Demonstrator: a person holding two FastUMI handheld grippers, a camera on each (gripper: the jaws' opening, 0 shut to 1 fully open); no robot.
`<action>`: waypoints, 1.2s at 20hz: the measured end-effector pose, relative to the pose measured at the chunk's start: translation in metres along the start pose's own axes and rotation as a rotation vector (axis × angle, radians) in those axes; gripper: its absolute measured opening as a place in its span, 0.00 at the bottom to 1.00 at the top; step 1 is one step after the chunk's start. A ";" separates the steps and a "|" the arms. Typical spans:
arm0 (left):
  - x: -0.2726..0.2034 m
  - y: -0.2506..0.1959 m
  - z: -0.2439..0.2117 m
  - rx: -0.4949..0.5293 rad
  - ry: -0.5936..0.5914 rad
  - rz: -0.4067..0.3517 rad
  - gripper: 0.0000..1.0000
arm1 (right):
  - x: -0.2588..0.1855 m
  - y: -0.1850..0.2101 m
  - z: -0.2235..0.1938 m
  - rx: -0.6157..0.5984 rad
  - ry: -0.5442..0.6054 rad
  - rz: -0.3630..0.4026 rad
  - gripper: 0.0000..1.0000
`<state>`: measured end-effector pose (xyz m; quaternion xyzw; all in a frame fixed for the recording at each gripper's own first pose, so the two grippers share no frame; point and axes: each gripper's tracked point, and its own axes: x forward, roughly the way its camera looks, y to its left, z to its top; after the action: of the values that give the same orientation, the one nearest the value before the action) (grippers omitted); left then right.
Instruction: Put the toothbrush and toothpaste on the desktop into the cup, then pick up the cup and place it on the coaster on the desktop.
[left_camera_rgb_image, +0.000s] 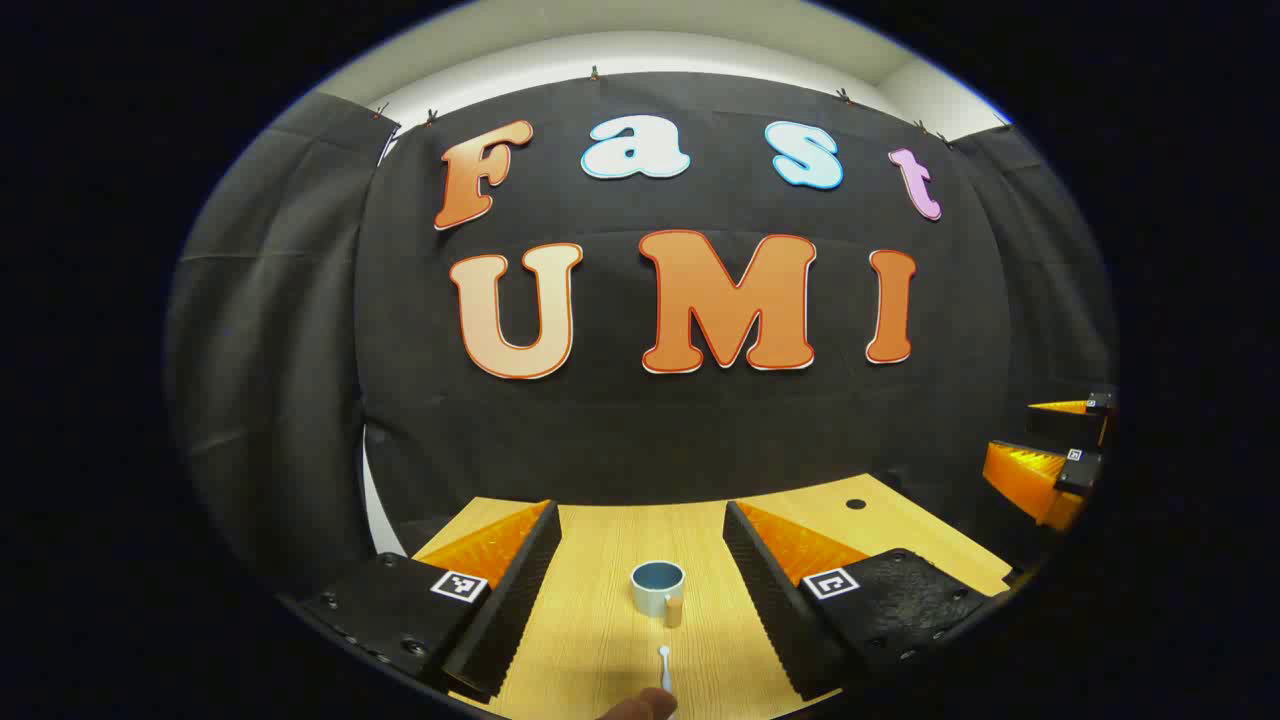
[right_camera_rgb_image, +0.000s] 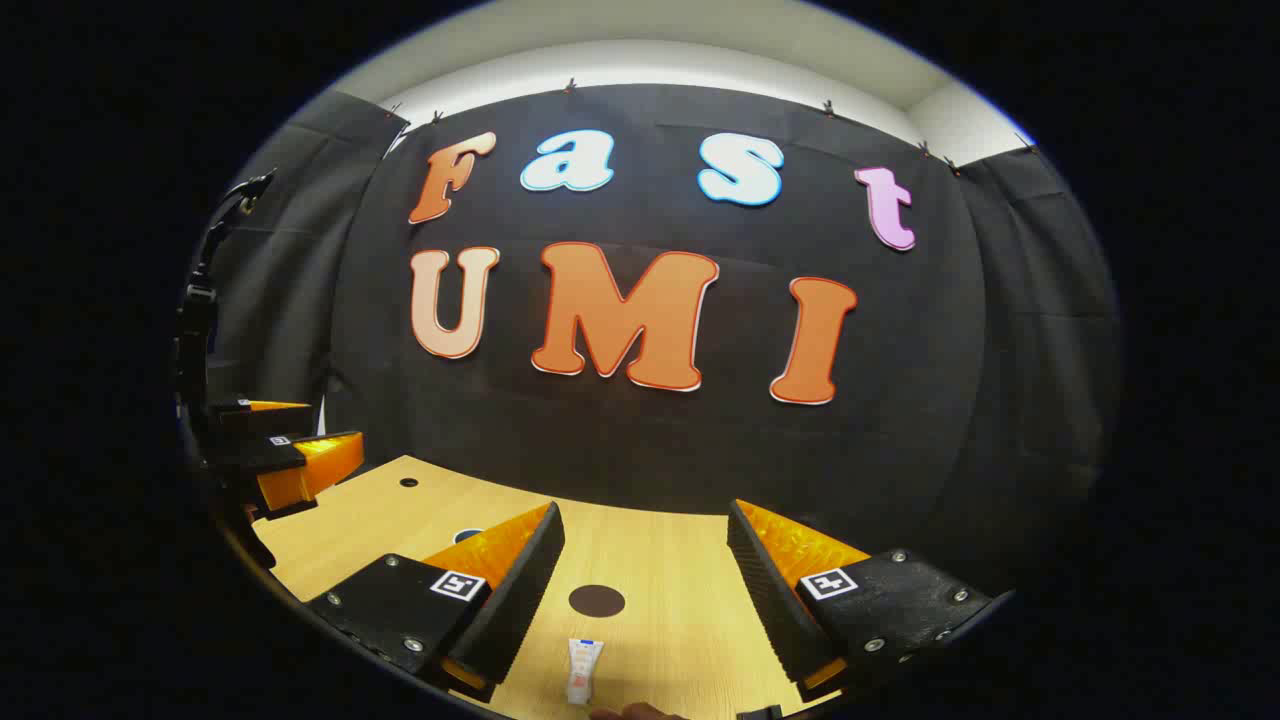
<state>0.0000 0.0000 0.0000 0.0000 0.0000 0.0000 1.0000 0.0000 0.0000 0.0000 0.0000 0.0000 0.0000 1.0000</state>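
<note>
With both jaws wide and holding nothing, the left gripper (left_camera_rgb_image: 640, 590) frames the cup (left_camera_rgb_image: 658, 587) and toothbrush (left_camera_rgb_image: 665, 668) toward the table's (left_camera_rgb_image: 590, 640) near edge, while the right gripper (right_camera_rgb_image: 645, 590) frames the coaster (right_camera_rgb_image: 597, 601) and, nearer, the toothpaste (right_camera_rgb_image: 583, 670).

From my left tool's camera the toothbrush (left_camera_rgb_image: 665, 668) runs off the bottom edge, its handle cut away. On the right view, my finger hides most of the cup (right_camera_rgb_image: 468, 536), and the toothpaste (right_camera_rgb_image: 583, 672) label is too small to tell.
</note>
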 end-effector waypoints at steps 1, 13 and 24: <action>0.007 0.002 0.000 0.006 0.004 0.003 0.98 | 0.005 0.006 0.001 -0.004 0.001 0.012 0.98; 0.044 0.025 -0.024 0.019 0.049 0.019 0.98 | 0.042 0.041 -0.009 -0.016 0.047 0.042 0.98; 0.058 0.004 -0.101 0.011 0.210 -0.022 0.98 | 0.038 0.039 -0.038 -0.028 0.124 0.066 0.98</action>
<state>0.0584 0.0040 -0.1006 0.0056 0.1050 -0.0111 0.9944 0.0381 0.0394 -0.0381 -0.0139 0.0617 0.0329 0.9975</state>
